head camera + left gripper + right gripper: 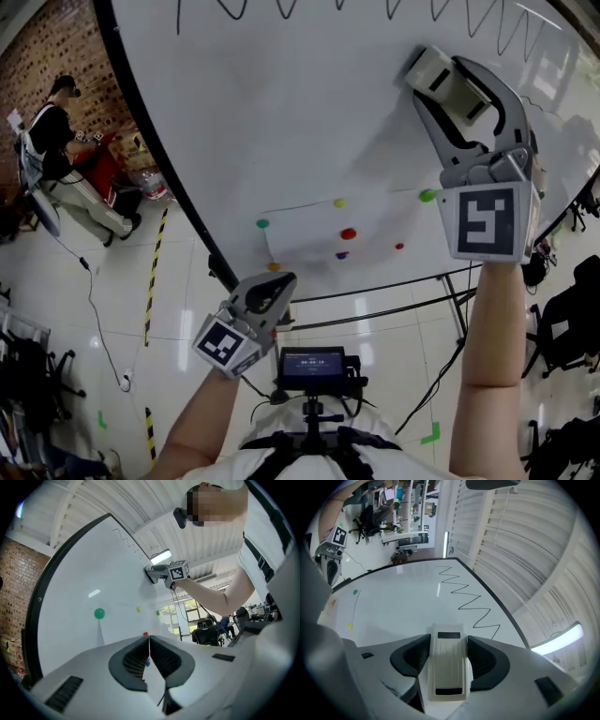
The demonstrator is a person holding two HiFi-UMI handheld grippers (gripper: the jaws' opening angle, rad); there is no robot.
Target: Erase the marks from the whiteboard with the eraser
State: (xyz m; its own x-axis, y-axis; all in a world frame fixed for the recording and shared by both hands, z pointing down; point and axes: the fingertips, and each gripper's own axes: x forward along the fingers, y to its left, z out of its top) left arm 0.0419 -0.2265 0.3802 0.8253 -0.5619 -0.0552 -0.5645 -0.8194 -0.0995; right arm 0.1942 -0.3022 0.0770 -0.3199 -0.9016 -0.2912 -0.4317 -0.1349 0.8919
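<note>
Eraser (449, 665) pinched in right gripper (448, 82), at whiteboard (281, 122), short of zigzag marks (468, 602). Left gripper (272, 289) pressed together, empty. Risk: tilted eraser skims and leaves streaks; hard pressure could twist it loose.

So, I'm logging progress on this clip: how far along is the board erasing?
Done: the eraser is picked up, clamped in the right gripper. In hand: it is held at the whiteboard, just below the marks. Left: the black zigzag line along the top edge looks intact, so wiping has barely begun, if at all. The left gripper is shut and empty, low by the board's bottom edge.
</note>
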